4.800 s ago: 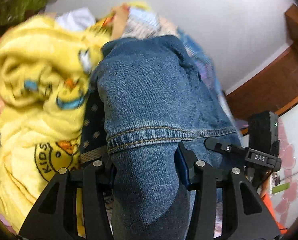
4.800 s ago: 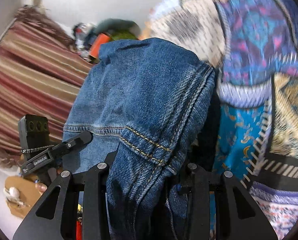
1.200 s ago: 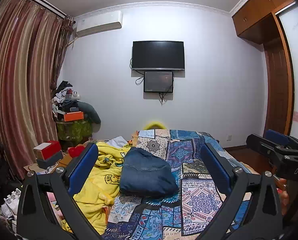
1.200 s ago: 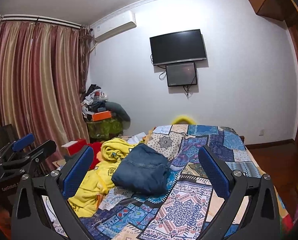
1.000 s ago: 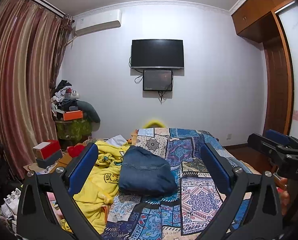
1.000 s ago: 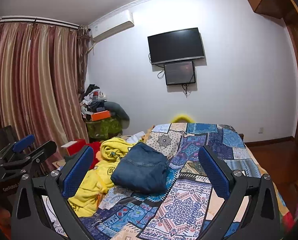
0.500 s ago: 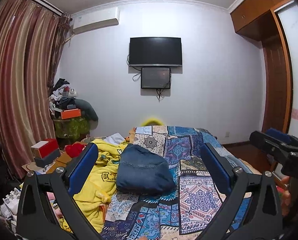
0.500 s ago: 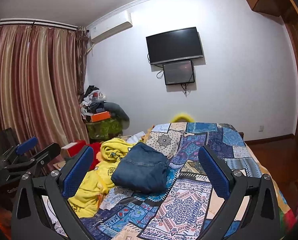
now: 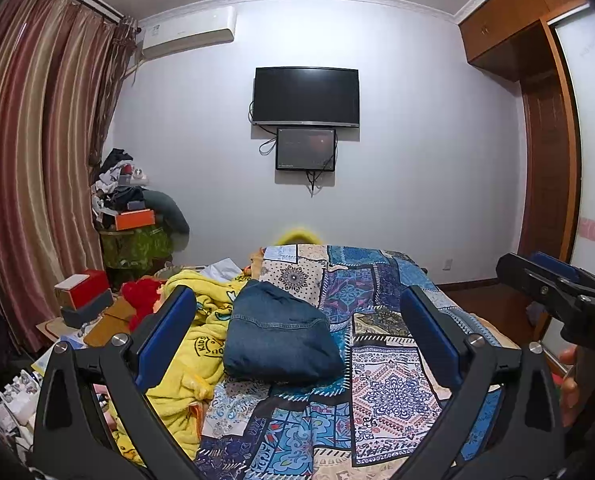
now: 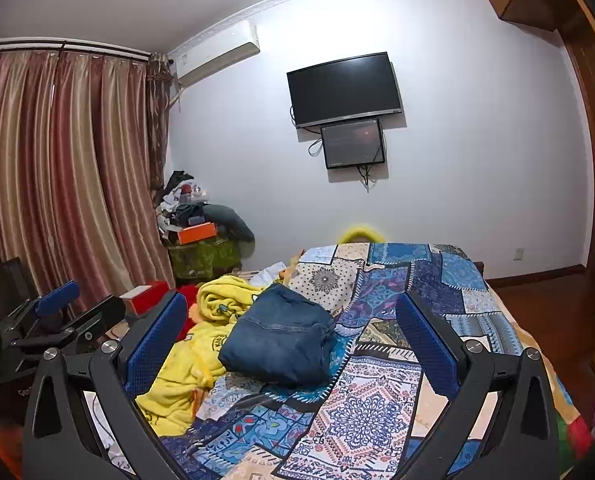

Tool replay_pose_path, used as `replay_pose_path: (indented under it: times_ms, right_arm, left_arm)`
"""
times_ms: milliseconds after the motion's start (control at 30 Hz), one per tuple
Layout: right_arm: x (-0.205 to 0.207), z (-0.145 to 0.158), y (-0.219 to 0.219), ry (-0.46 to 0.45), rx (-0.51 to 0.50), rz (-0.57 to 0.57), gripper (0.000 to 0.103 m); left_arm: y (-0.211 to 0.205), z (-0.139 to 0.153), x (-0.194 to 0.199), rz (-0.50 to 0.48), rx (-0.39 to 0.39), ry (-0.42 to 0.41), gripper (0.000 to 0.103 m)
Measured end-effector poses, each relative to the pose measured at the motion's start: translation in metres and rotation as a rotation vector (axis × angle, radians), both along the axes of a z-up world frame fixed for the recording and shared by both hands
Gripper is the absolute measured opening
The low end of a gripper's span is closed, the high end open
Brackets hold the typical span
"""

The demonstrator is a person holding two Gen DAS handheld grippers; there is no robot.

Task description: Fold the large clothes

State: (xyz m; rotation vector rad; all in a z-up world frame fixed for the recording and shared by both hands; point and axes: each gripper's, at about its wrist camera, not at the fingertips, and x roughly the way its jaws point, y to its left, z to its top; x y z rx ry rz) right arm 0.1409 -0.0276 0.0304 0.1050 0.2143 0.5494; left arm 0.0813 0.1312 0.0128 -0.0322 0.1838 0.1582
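One folded denim bundle (image 9: 279, 332), lengthwise along bed (image 9: 389, 384)

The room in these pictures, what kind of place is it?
Most likely a home bedroom: a bed under a patchwork quilt, a wall-mounted television, striped curtains, and folded jeans lying on the quilt.

A black television (image 9: 306, 96) hangs at the centre of the white wall, a smaller screen (image 9: 305, 149) just below it. Striped curtains (image 9: 29, 152) fill the left of the frame. An air conditioner (image 9: 187, 32) sits upper left. A wooden wardrobe (image 9: 537, 120) stands at right.
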Motion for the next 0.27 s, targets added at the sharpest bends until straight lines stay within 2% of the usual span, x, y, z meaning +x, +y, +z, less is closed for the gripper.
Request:
replay_pose_path:
  times_ms: [267]
  right_arm:
    - [0.0059,-0.0032,0.0048,0.015,-0.007,-0.005,0.103]
  left_arm:
    - [0.0034,-0.0083,0.0067,-0.012,-0.008,0.022,0.103]
